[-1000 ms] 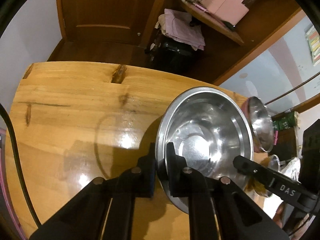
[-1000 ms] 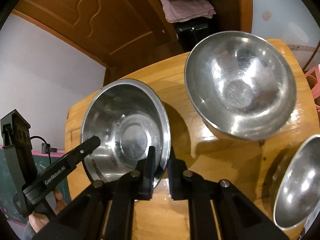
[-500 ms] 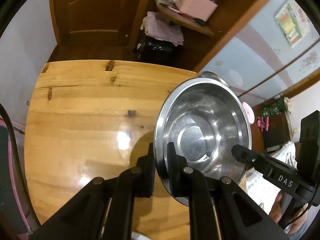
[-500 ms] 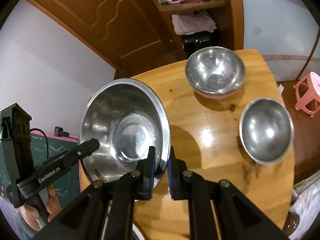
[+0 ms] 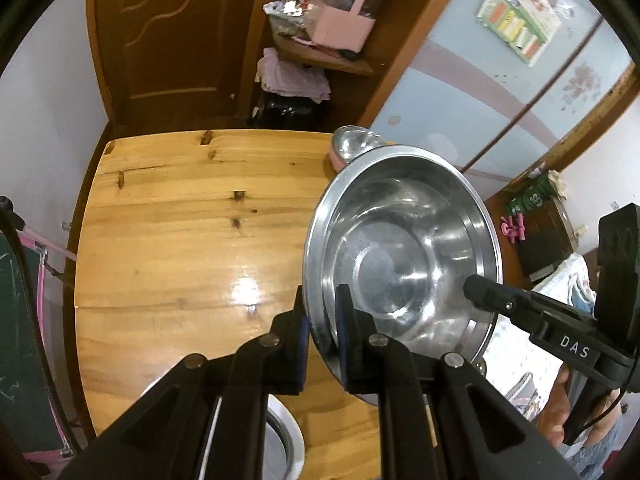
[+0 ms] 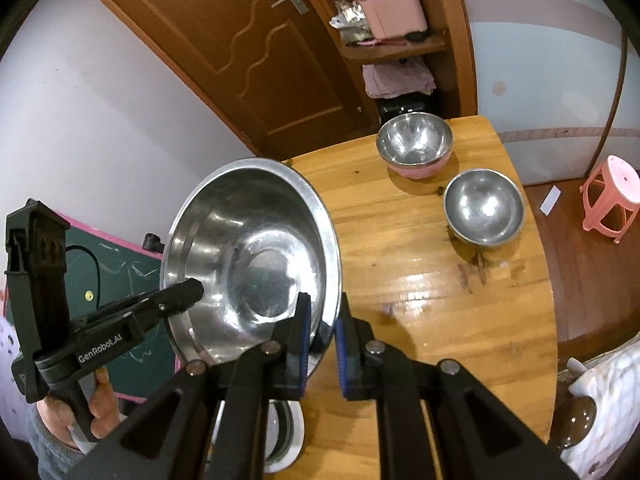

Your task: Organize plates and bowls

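A large steel basin (image 5: 404, 256) hangs in the air above the wooden table (image 5: 192, 240), held by both grippers at opposite rims. My left gripper (image 5: 322, 320) is shut on its left rim. My right gripper (image 6: 322, 324) is shut on its right rim; the basin also shows in the right wrist view (image 6: 252, 256). A pink-sided steel bowl (image 6: 414, 146) and a plain steel bowl (image 6: 484, 208) stand on the table's far right part. A white plate (image 6: 286, 432) lies at the near edge under the grippers.
A brown door (image 5: 176, 36) and a shelf with pink cloth (image 5: 292, 76) stand beyond the table. A pink stool (image 6: 610, 196) is on the floor to the right. A green chalkboard (image 6: 120, 280) is at the left.
Both grippers have lifted the basin up and back from the table. The two bowls now look farther away and the white plate has come into view below.
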Demonstrator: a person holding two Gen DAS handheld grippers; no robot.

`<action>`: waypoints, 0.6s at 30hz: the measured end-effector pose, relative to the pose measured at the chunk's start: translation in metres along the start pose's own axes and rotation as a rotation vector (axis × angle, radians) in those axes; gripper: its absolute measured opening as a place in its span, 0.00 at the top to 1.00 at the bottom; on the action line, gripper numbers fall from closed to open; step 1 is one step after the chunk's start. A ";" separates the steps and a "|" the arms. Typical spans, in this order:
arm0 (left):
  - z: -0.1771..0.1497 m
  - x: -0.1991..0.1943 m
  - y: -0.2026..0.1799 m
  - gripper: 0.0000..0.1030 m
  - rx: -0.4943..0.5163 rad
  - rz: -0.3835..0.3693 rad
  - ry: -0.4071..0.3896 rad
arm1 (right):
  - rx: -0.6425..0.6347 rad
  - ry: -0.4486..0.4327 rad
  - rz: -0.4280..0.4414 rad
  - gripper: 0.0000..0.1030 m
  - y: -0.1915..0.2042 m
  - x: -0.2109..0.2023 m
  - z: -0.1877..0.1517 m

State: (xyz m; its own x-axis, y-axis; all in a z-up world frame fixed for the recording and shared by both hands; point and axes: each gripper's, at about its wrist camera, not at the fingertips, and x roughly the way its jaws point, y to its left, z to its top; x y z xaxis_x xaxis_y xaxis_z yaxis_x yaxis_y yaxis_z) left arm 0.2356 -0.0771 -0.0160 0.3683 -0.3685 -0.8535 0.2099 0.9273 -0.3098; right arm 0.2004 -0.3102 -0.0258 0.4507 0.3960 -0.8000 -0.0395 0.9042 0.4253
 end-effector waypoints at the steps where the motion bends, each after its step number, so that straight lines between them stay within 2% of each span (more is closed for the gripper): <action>1: -0.005 -0.005 -0.004 0.91 0.008 -0.001 -0.005 | -0.004 -0.009 0.004 0.90 0.000 -0.008 -0.006; 9: -0.050 -0.029 -0.027 0.89 0.074 -0.012 -0.030 | -0.010 -0.051 0.019 0.90 -0.001 -0.046 -0.046; 14: -0.093 -0.021 -0.028 0.89 0.073 -0.035 0.004 | 0.003 -0.037 0.013 0.90 -0.010 -0.048 -0.082; 18: -0.130 -0.005 -0.026 0.87 0.075 -0.064 0.044 | -0.015 -0.025 -0.034 0.90 -0.015 -0.040 -0.113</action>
State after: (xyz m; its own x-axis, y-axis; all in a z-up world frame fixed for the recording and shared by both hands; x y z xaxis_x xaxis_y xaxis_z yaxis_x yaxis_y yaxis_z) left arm 0.1108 -0.0913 -0.0582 0.3122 -0.4221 -0.8511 0.2995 0.8939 -0.3335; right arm 0.0820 -0.3219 -0.0481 0.4739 0.3607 -0.8033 -0.0365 0.9195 0.3913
